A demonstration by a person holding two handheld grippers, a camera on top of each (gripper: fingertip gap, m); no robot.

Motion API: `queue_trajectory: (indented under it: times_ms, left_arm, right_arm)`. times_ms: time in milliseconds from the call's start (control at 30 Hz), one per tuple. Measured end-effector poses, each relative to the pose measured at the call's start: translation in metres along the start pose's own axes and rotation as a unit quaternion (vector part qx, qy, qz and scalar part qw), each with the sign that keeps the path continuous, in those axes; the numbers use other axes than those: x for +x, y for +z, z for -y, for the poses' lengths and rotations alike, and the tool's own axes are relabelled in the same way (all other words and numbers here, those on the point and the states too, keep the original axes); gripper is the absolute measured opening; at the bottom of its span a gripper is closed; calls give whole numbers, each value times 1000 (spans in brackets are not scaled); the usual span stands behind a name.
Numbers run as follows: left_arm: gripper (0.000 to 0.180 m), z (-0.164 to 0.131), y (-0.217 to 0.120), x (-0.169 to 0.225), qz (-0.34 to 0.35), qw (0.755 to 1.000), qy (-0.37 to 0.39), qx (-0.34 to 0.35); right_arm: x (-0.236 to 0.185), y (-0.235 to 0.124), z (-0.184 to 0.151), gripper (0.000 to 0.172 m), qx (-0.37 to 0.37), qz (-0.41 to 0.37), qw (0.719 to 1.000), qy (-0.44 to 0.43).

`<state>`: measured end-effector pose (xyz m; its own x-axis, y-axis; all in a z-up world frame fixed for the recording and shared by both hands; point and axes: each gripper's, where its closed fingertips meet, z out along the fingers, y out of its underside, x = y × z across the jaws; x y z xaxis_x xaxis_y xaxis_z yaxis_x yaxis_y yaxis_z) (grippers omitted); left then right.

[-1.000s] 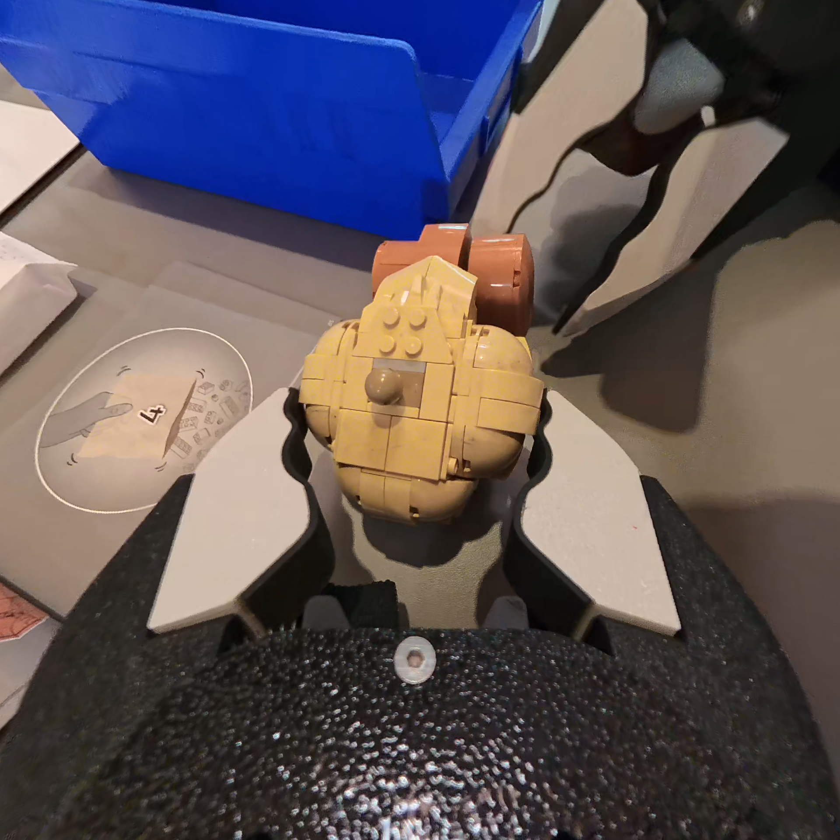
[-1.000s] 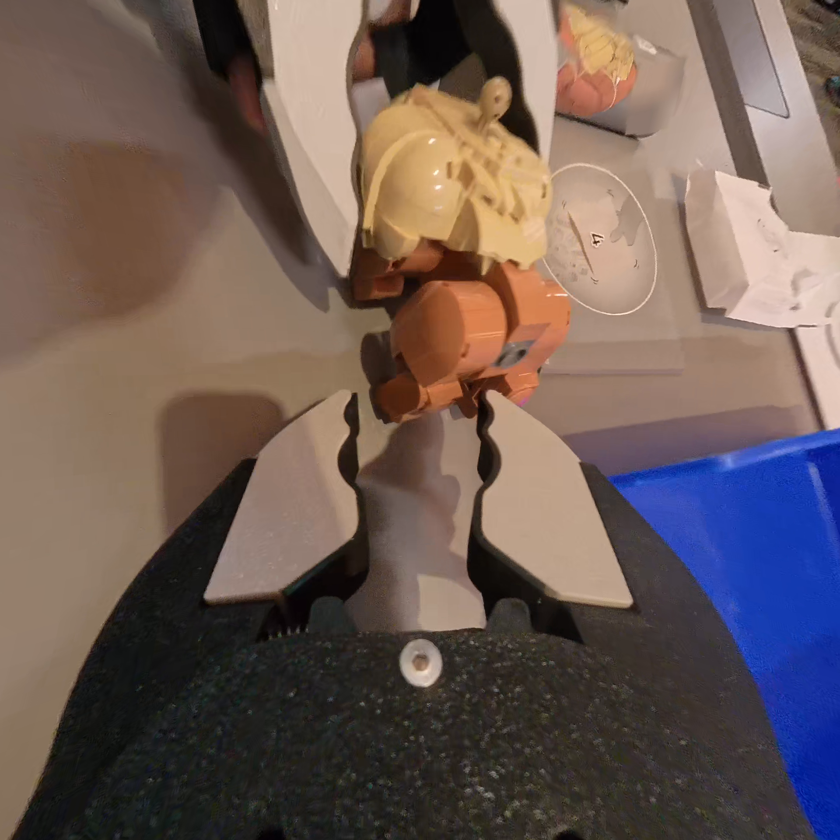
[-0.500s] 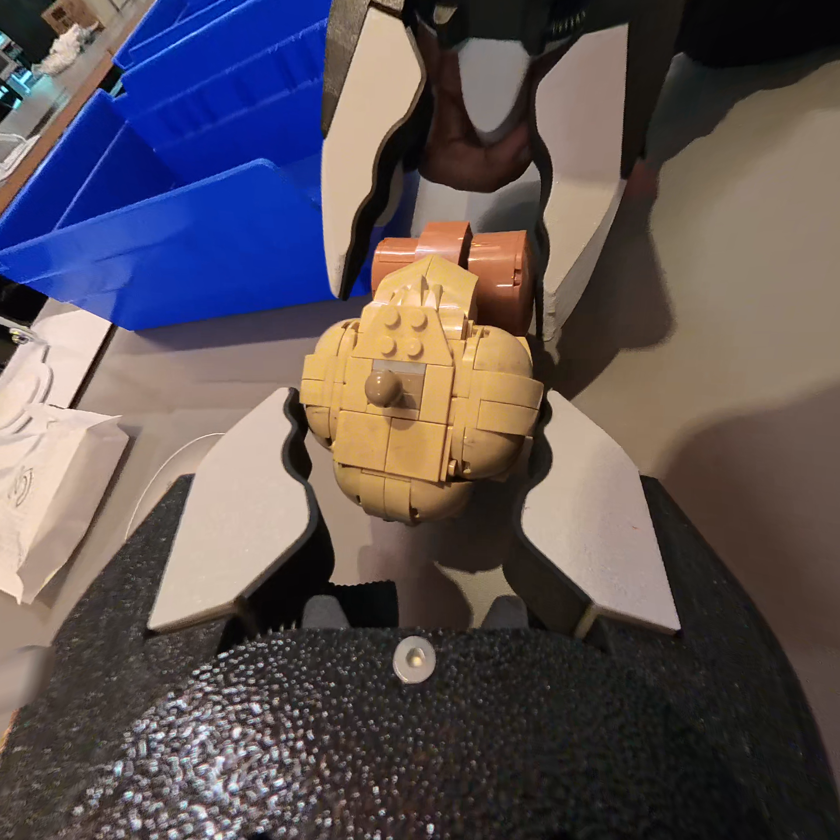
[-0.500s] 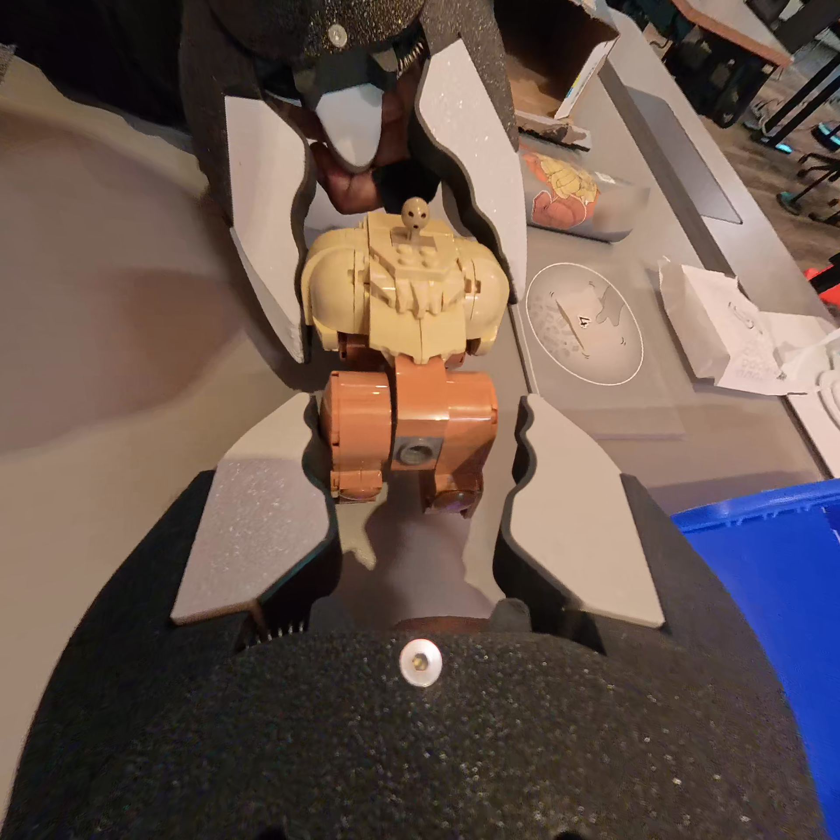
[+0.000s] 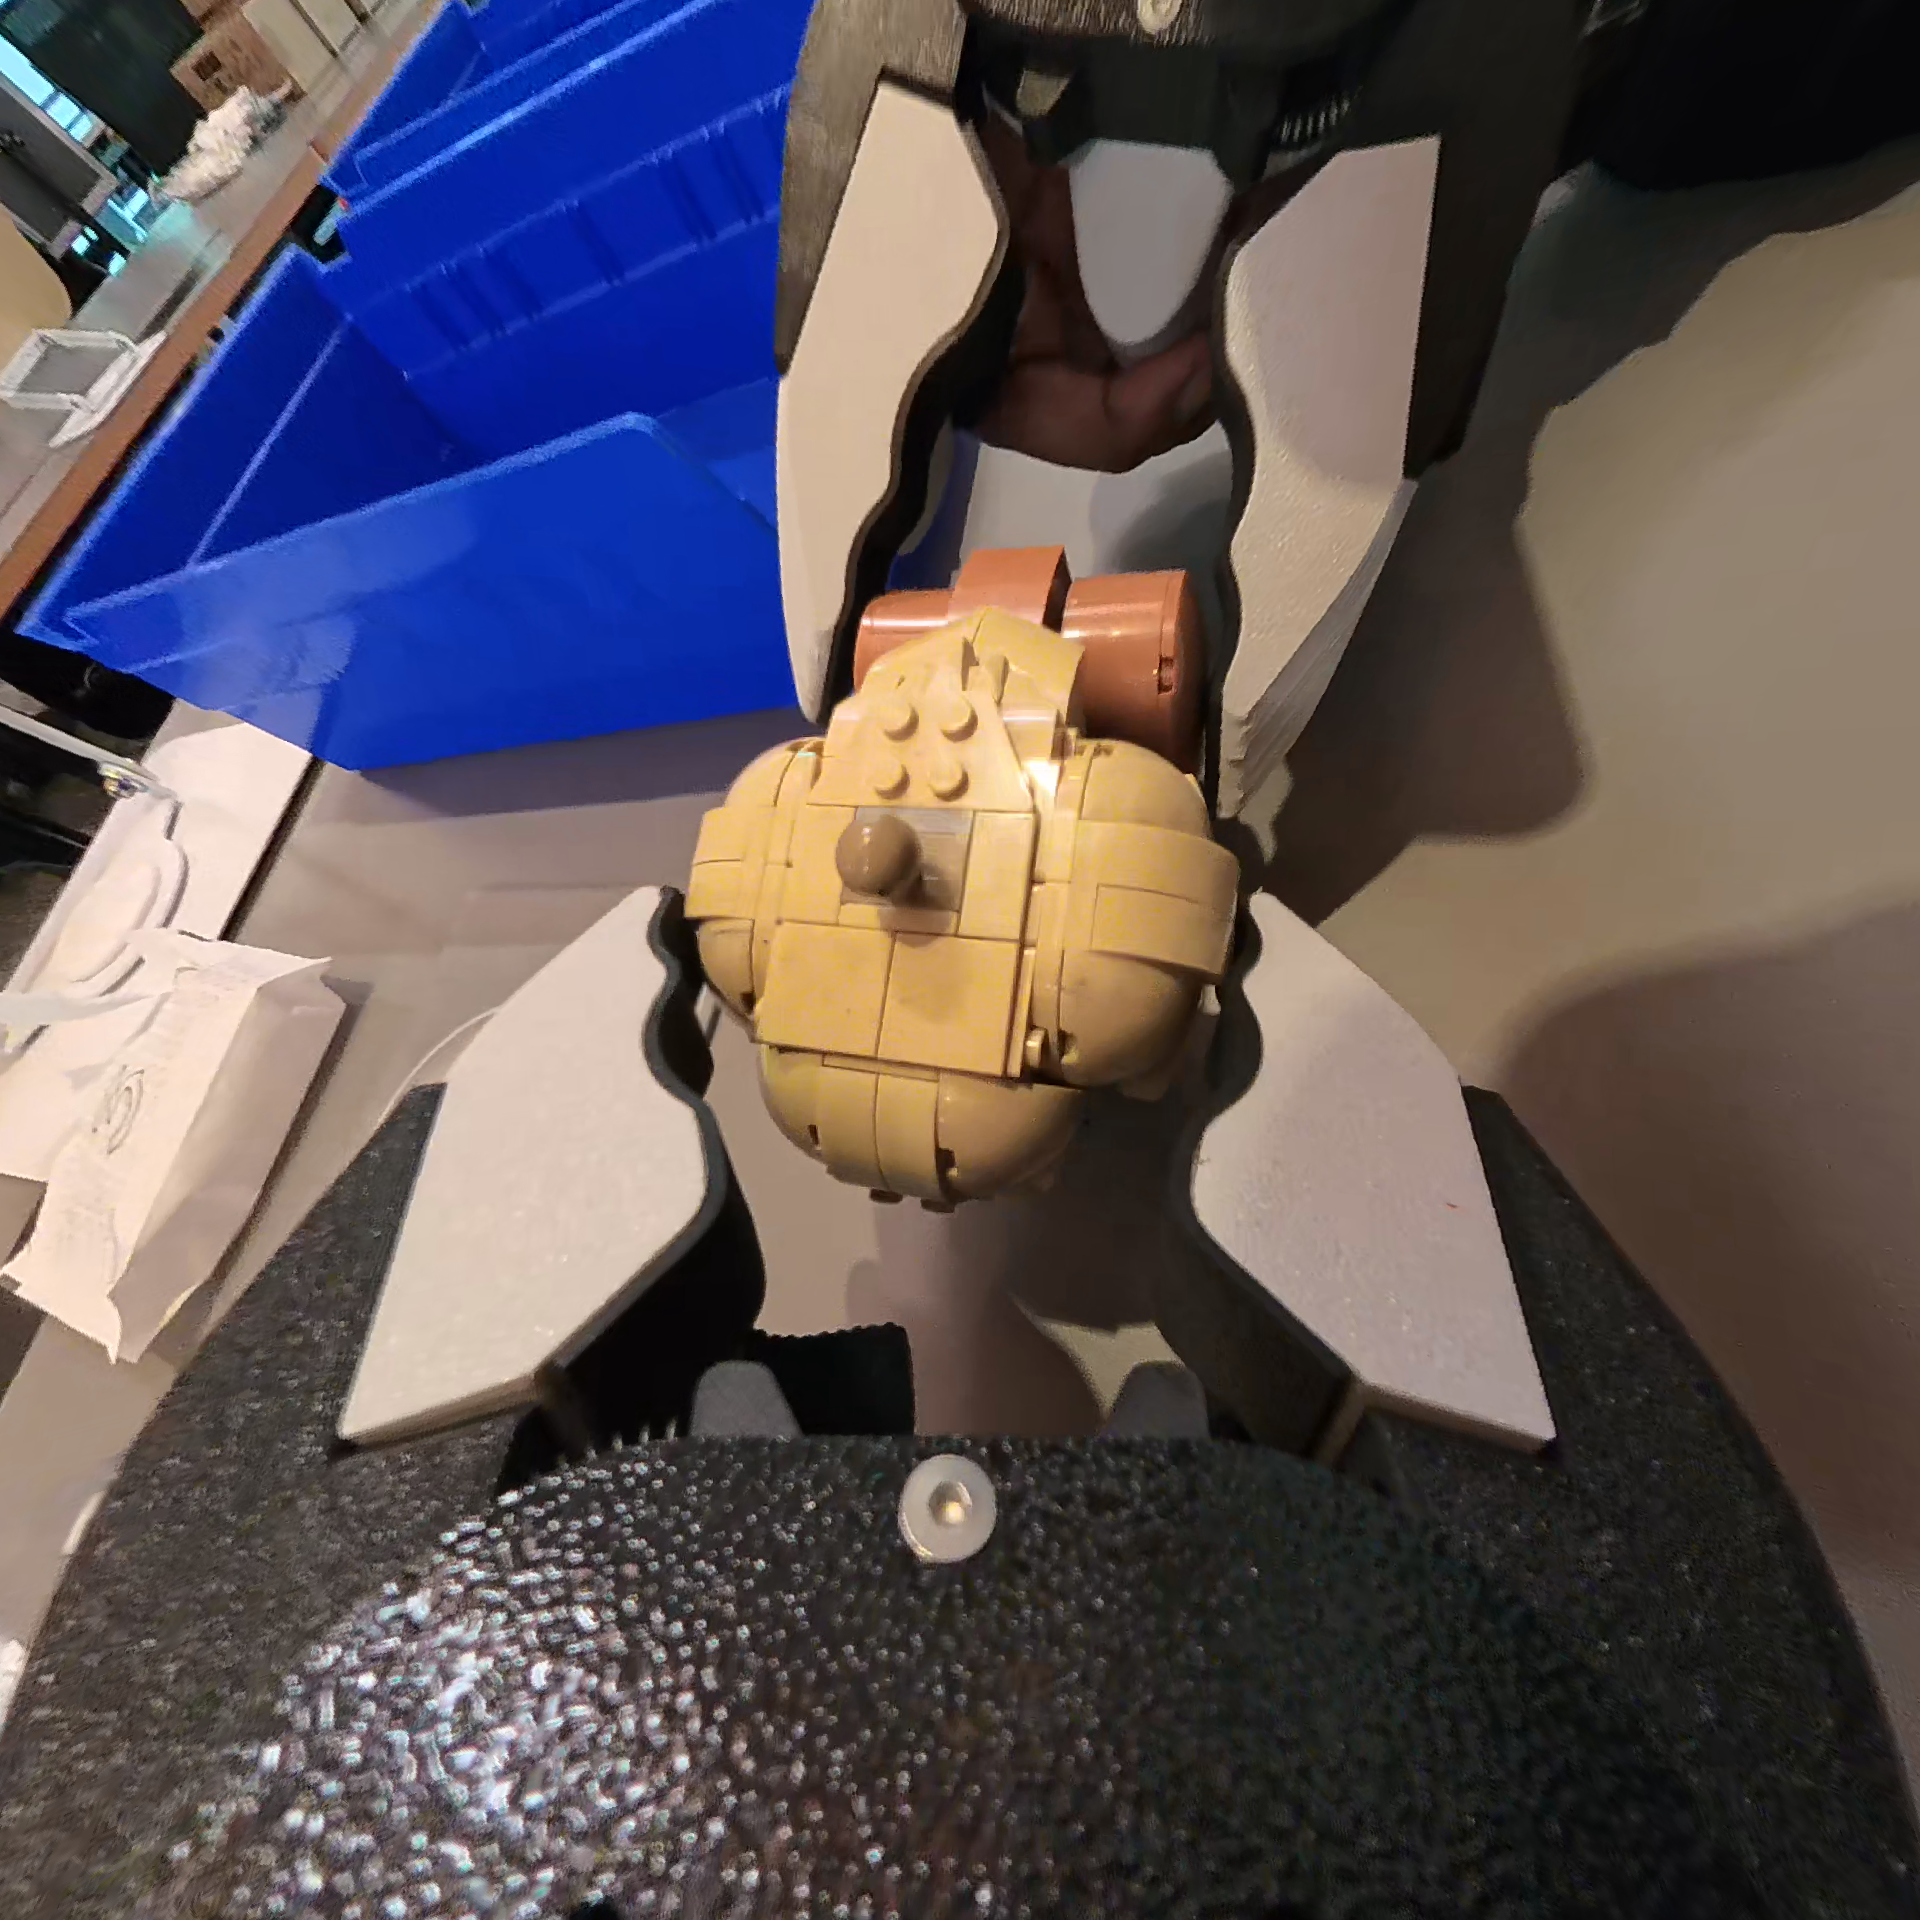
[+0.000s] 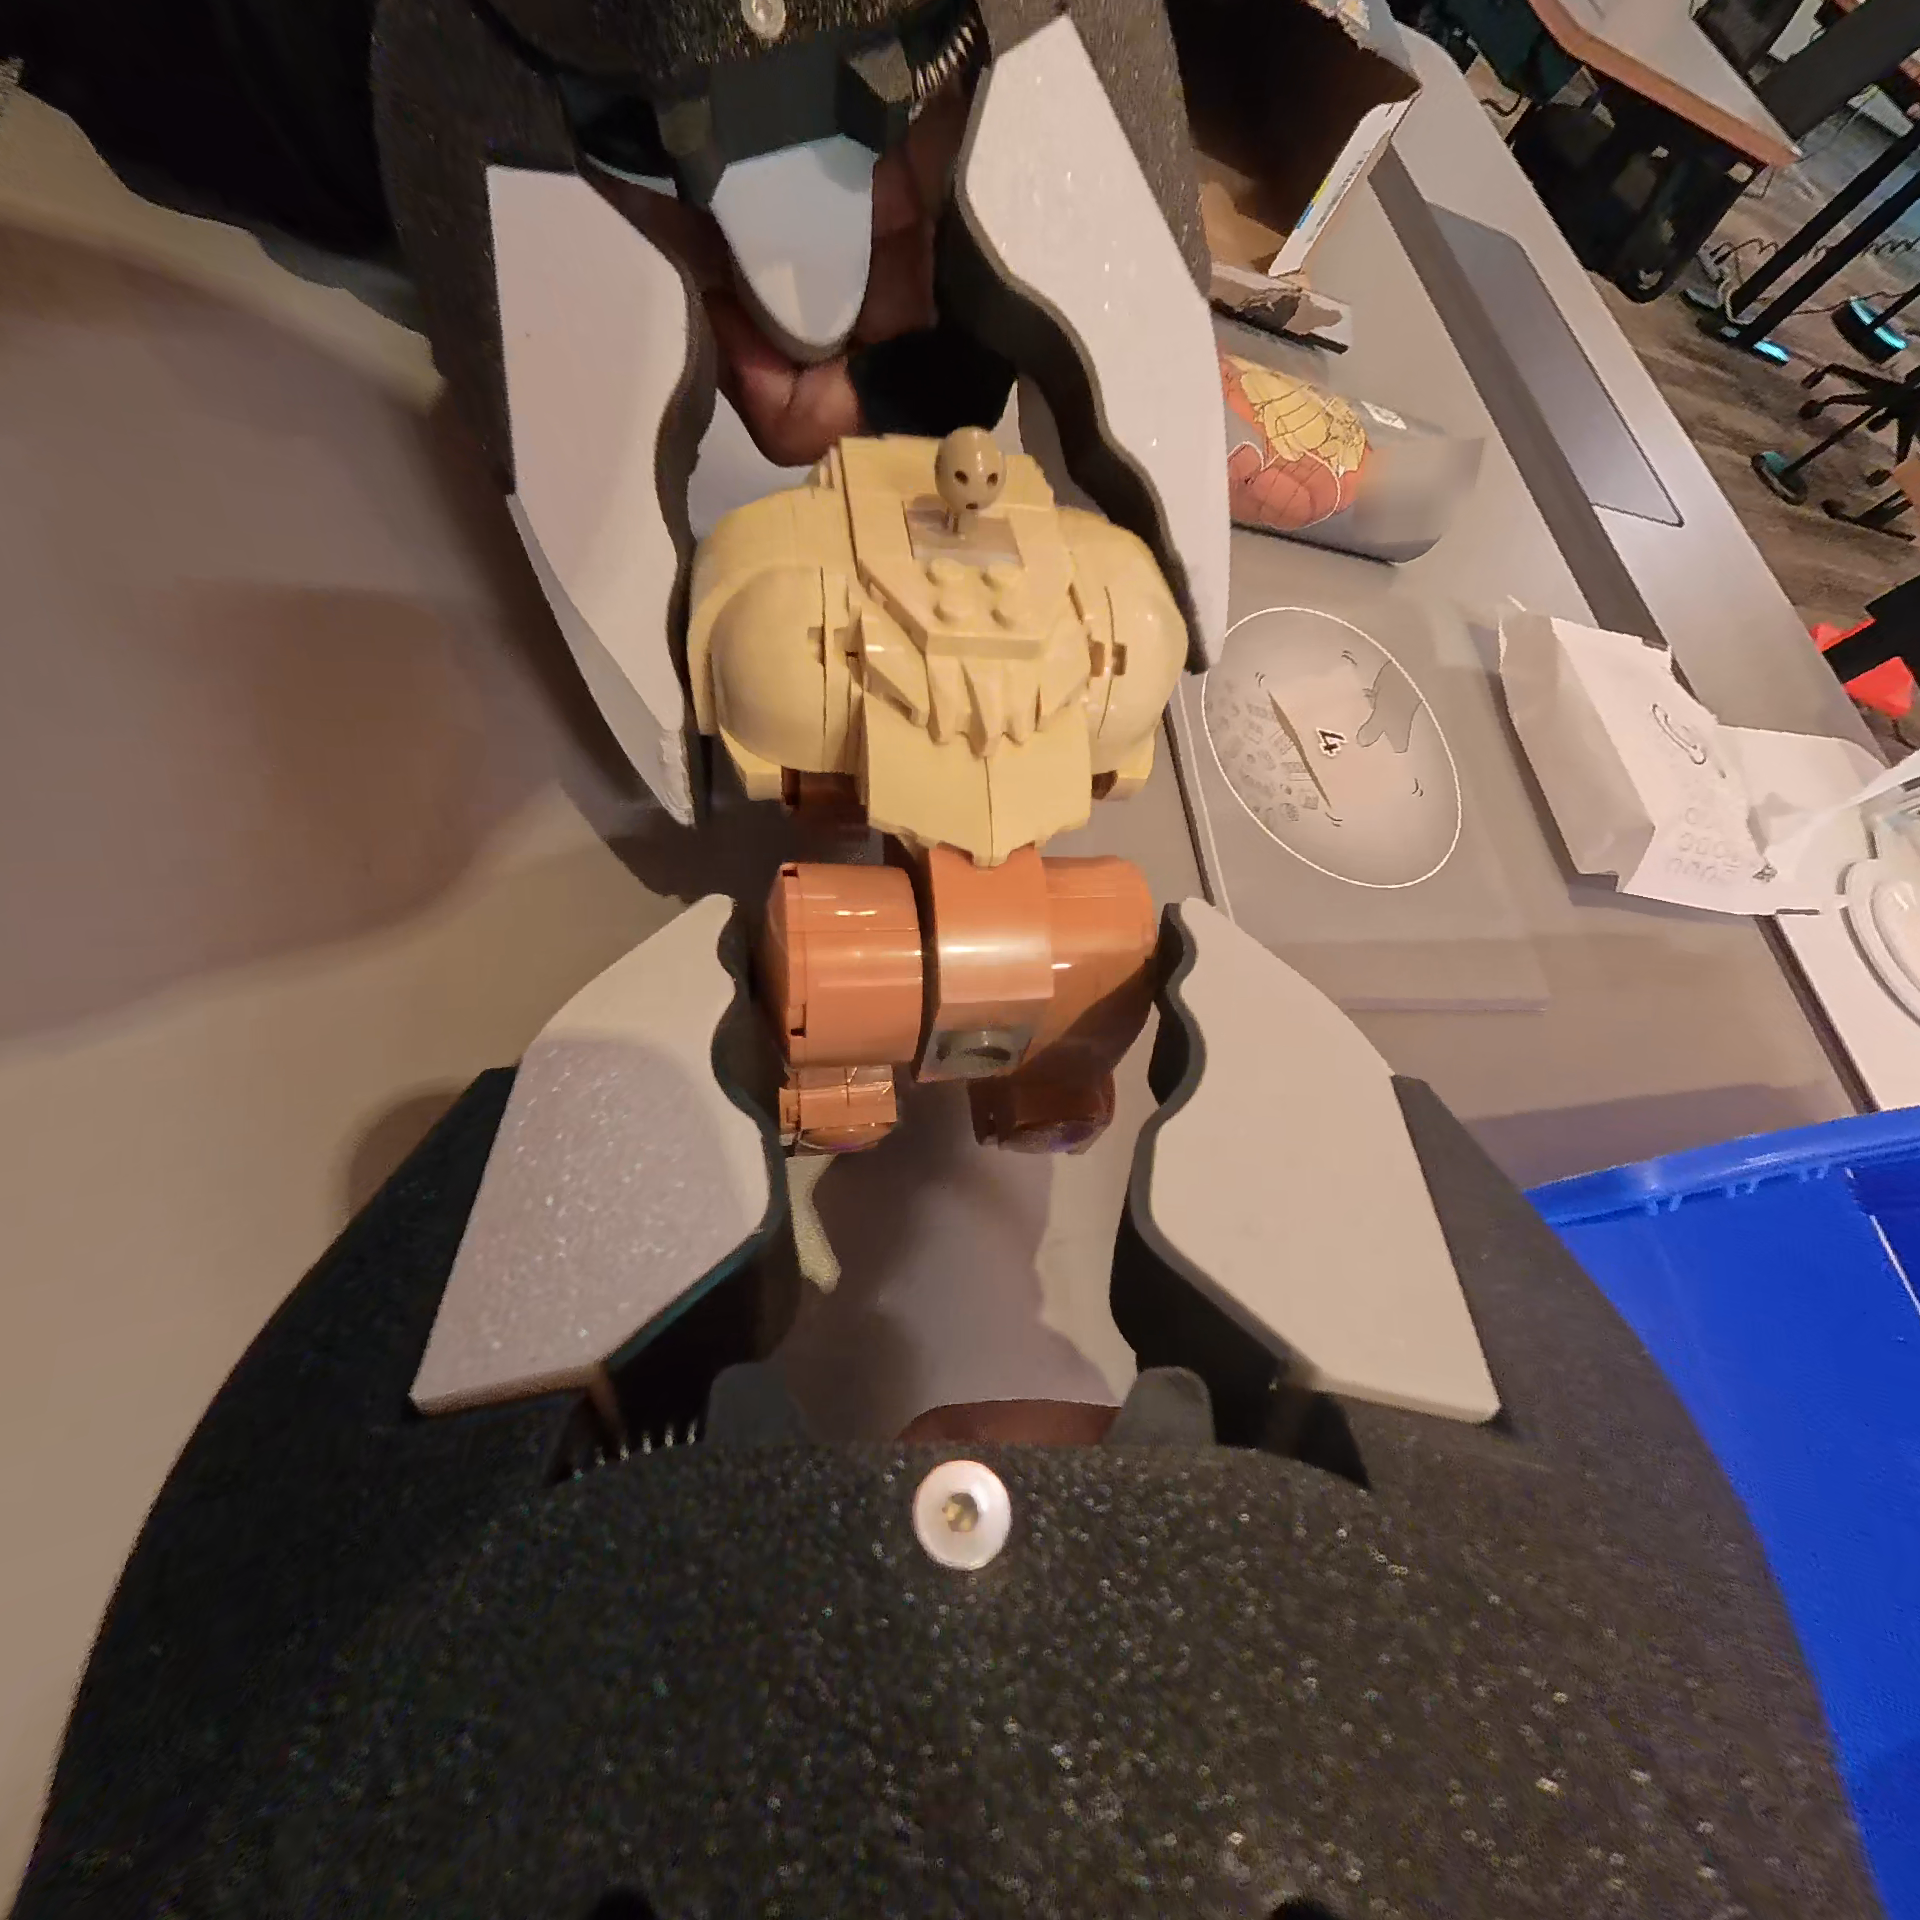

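The left gripper (image 5: 961, 935) pinches the brick figure's tan top (image 5: 966, 935) between its fingers. The right gripper (image 6: 956, 987) squeezes the brown bottom (image 6: 956, 966), straight across, above the bench (image 5: 1714, 727).

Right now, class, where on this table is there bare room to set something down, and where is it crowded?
Bare grey table lies open beside the brick figure, on the side away from the booklet. Crowded: the booklet, white paper bags and blue bin fill the other side.
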<state>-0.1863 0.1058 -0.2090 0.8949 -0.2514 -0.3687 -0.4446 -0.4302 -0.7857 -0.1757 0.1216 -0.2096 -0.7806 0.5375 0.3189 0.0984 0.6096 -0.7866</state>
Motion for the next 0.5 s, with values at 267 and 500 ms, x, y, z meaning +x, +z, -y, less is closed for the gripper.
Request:
queue_trajectory:
  times_ms: [267,500]
  left_arm:
    - [95,1,-1,0,2,1000,5,6]
    - [95,3,-1,1,6,1000,18,14]
  right_arm:
    - [0,1,-1,73,-9,-2,1000,-3]
    - [-1,-1,-1,73,-17,-7,1000,-15]
